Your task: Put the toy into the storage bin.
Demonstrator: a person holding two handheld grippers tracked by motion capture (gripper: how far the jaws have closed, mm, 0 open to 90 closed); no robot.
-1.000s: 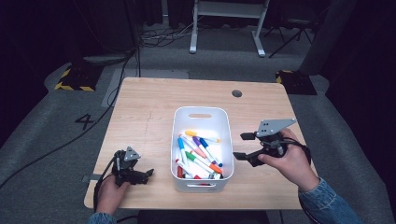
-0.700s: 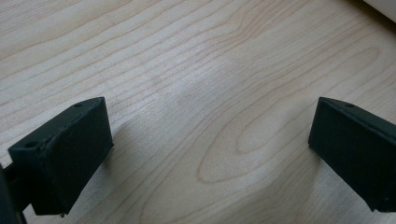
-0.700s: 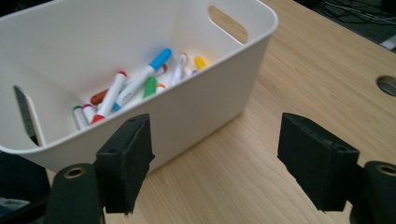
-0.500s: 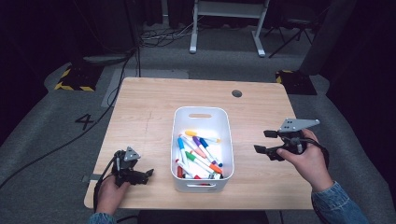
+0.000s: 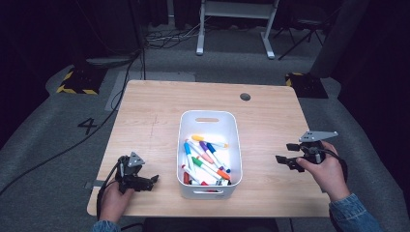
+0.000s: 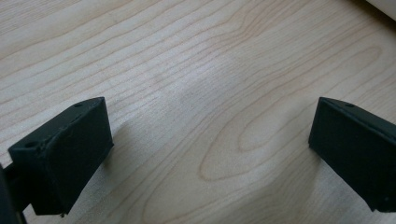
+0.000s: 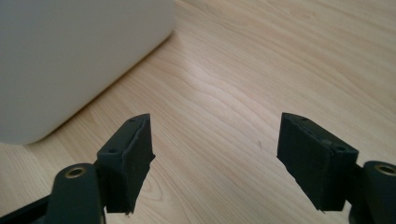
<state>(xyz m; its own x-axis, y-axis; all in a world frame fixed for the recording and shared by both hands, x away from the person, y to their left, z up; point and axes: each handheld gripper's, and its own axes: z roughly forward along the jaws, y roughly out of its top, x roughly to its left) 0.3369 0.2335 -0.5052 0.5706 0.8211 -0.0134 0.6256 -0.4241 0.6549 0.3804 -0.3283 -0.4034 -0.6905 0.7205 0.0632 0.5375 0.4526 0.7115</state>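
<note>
A white plastic bin point(image 5: 209, 122) stands in the middle of the wooden table point(image 5: 154, 111) and holds several coloured markers point(image 5: 205, 162). My left gripper point(image 5: 151, 181) rests low on the table left of the bin, jaws open over bare wood point(image 6: 210, 116). My right gripper point(image 5: 285, 154) is held low to the right of the bin, pointing toward it, jaws open with nothing between them. In the right gripper view the bin's white wall point(image 7: 70, 60) stands at the upper left, beyond the gripper point(image 7: 215, 140).
A round grommet point(image 5: 245, 96) sits near the table's far right edge. Bare wood lies on both sides of the bin. A cable point(image 5: 104, 121) trails off the table's left edge to the grey floor. A metal stand point(image 5: 237, 29) is behind the table.
My right gripper has moved away from the bin, to the right and down toward the table. The left gripper has stayed where it was.
</note>
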